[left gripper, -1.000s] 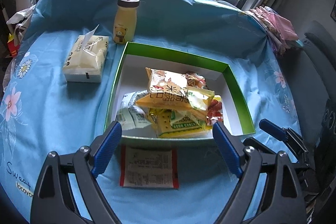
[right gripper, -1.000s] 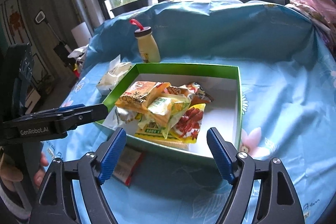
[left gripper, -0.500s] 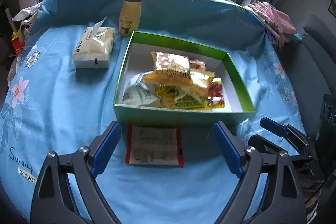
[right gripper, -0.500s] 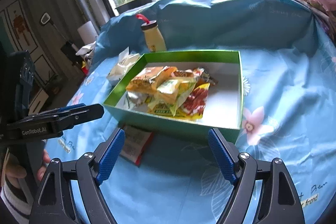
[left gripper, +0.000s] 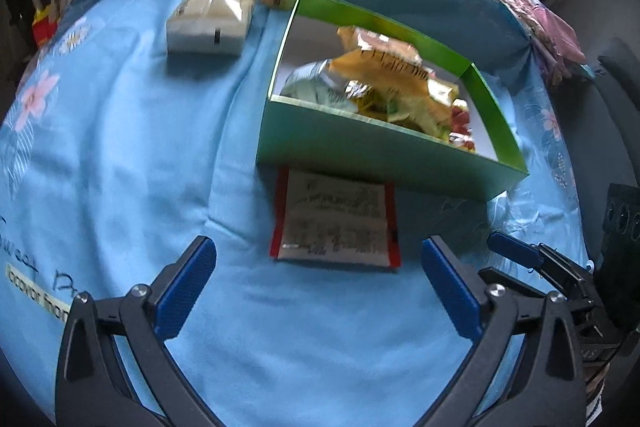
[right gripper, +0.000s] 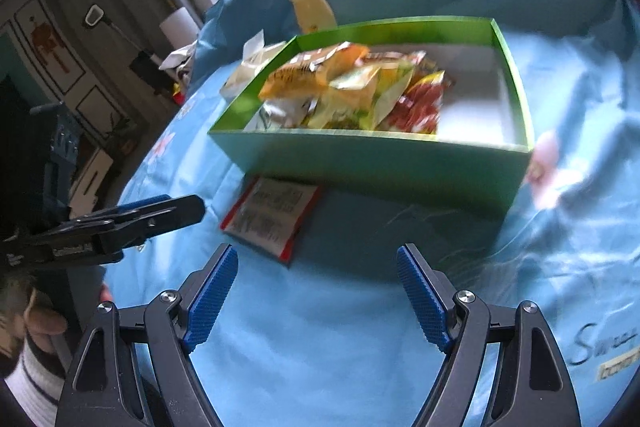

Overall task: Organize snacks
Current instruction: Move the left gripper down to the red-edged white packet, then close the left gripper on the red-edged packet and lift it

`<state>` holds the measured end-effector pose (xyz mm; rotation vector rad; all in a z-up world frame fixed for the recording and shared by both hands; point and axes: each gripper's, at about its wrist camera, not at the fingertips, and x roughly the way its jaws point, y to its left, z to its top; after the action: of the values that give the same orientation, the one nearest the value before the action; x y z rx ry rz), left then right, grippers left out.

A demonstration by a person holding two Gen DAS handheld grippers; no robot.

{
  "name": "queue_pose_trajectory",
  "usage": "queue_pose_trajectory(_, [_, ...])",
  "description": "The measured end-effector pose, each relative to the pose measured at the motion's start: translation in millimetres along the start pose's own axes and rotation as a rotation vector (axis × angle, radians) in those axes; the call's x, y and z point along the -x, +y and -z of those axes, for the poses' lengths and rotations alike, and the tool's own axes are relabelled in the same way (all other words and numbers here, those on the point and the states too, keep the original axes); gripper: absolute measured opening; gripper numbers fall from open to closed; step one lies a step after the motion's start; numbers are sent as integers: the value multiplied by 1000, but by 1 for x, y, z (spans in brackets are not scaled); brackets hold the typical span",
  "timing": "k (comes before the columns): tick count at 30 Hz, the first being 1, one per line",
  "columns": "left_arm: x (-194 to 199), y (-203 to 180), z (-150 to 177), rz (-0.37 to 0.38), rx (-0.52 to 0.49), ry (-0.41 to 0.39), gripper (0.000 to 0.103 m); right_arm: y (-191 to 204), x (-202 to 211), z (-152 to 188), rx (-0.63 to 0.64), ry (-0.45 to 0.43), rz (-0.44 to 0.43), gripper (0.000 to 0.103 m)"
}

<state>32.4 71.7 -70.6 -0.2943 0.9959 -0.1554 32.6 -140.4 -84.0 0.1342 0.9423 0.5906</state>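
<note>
Red-edged packet [left gripper: 335, 225] lies flat just outside green box [left gripper: 372, 155]. Left gripper [left gripper: 320, 285] opening wide, empty; right gripper [right gripper: 316, 295] open, empty. Advise straddling packet's edges squarely before closing.

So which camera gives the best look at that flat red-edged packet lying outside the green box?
The left wrist view: the packet lies nearly square-on and central, between that gripper's open fingers. The right wrist view shows it smaller, slanted and off to the left, though unobstructed.
</note>
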Motion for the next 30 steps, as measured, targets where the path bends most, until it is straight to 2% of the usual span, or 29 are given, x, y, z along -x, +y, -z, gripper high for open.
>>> queue_pose_trajectory(13, [-26,17,6,101,87,63,102,9,-36,8,8,55,-45,82])
queue_pose_trajectory(24, [-34,23,-5,192,101,65,101,22,-58,1,56,59,-78,82])
queue_pose_trajectory(30, [-36,26,-7,207,112,54,93,24,-65,-4,62,48,-103,80])
